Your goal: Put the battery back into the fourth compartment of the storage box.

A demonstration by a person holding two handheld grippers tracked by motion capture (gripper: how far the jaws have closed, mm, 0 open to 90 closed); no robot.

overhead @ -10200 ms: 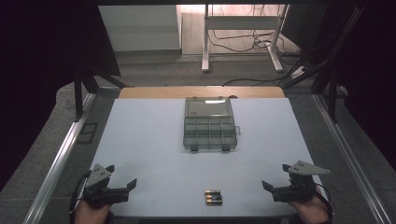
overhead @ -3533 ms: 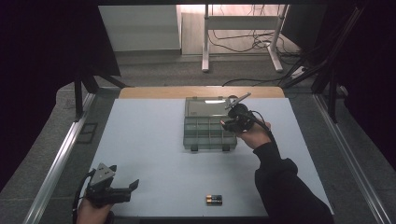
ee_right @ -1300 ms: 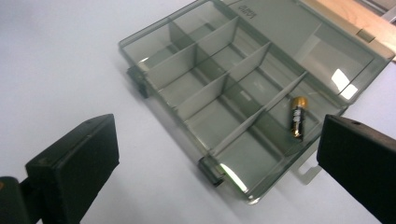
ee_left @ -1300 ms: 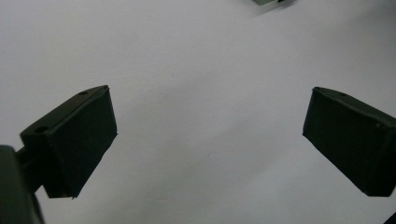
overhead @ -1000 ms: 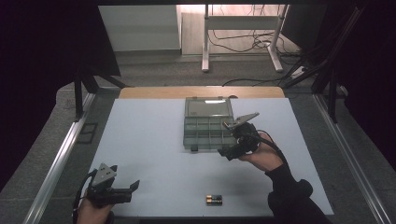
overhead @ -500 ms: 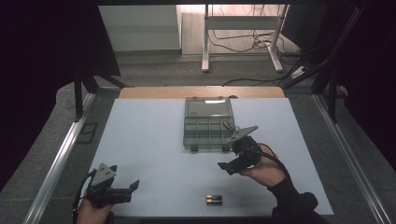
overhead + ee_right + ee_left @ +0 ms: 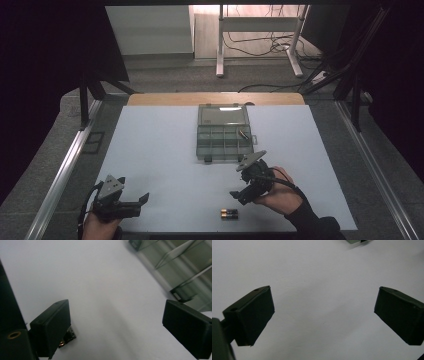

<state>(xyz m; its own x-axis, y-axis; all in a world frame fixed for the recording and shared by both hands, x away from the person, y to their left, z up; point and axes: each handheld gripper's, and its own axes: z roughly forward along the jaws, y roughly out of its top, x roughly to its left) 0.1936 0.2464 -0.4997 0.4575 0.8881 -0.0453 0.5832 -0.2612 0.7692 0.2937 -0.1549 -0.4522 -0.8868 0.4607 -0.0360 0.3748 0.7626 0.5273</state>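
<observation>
Batteries (image 7: 229,213) lie side by side at the near edge of the white tabletop (image 7: 160,150), just near and left of the right gripper (image 7: 239,194), whose fingers stand released with nothing between them, having just closed a little. Judged step: fetching a further battery for the compartment box (image 7: 225,135), which sits open at the far middle of the tabletop with a small brass-coloured item (image 7: 243,134) already in a right-hand compartment. The next move calls for lowering the right gripper so that its fingers straddle one battery only. The left gripper (image 7: 142,200) rests at the near left, fingers released and empty. The right gripper view shows a battery end (image 7: 66,338) peeping from behind one finger (image 7: 51,327) and the box wall (image 7: 180,277) at the far right; the high view gives the overall layout.
</observation>
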